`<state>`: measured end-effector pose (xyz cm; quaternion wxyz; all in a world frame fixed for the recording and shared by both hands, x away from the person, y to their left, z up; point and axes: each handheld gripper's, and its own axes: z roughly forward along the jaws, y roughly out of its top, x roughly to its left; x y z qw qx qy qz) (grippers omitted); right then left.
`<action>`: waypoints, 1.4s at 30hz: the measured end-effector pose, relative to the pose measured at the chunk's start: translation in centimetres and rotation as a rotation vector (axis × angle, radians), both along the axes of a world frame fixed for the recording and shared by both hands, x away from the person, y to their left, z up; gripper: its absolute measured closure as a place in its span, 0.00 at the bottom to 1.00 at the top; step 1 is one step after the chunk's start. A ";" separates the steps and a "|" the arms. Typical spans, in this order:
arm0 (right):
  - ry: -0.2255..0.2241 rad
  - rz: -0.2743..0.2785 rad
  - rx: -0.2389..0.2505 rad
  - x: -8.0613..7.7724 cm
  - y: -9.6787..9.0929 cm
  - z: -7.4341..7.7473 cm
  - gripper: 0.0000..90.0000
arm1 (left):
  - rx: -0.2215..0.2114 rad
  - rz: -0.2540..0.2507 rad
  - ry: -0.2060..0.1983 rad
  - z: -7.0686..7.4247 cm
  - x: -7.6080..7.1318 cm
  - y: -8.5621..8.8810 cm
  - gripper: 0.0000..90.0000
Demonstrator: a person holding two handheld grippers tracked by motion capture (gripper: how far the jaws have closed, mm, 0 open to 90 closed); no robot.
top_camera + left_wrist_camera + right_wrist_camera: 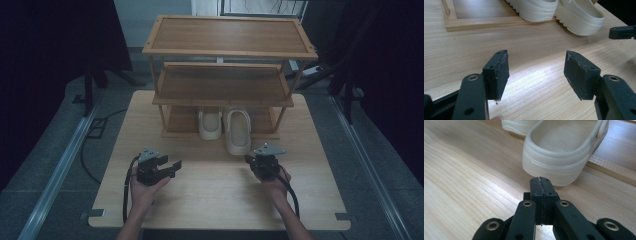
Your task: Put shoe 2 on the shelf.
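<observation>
**Second slipper only half onto the rack, right tongs pressed together at its heel**

A pair of cream slippers sits at the foot of a three-tier wooden shoe rack [225, 75] on the table [210, 200]. The left slipper [210, 123] lies well inside the bottom shelf, only its heel showing under the middle tier. The right slipper [238, 132] lies just beside it but farther out: its toe is on the bottom shelf while its heel hangs over the shelf's front edge onto the table.

The right gripper [251, 161] sits near that heel with its jaws pressed together and nothing between them; in the right gripper view the closed tips [541, 182] point at the back of the heel [559, 162], very near it, though whether they touch cannot be told. The left gripper [172, 167] rests apart on the table's left side, jaws spread wide and empty; in the left gripper view its two pads [499, 72] frame bare wood, with both slippers ahead near the shelf's front rail [496, 23].

As a judgement, the work looks most of the way through: one slipper is stowed, the other is placed but not seated. What seems left is to nudge the right slipper's heel forward with the closed tips until it lines up with its mate, then draw both hands back
</observation>
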<state>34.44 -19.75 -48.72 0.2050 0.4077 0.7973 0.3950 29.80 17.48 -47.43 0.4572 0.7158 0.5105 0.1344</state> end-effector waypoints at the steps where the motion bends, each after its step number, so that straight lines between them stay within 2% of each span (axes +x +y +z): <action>1: -0.003 -0.008 -0.008 0.2 0.1 -0.1 1.00 | 0.001 0.002 0.001 0.0 0.0 0.0 0.41; 5: -0.006 -0.032 -0.008 1.0 0.1 -0.3 1.00 | 0.000 0.004 0.003 -0.1 0.1 0.2 0.41; 10: 0.009 -0.048 0.026 1.8 0.3 -0.4 1.00 | 0.003 0.003 0.005 -0.1 0.1 0.0 0.41; 17: -0.007 -0.079 0.018 2.8 1.1 -0.2 1.00 | 0.007 0.000 0.009 -0.3 0.1 -0.1 0.41; 30: -0.004 -0.151 0.074 5.8 2.2 -0.7 0.99 | 0.005 0.003 0.016 -0.6 0.3 0.1 0.41; 35: -0.015 -0.158 0.089 6.8 2.6 -1.0 0.98 | 0.009 0.000 0.022 -0.8 0.4 0.0 0.41; 42: -0.027 -0.159 0.108 7.2 2.6 -1.3 0.97 | 0.006 0.002 0.019 -0.7 0.4 0.1 0.41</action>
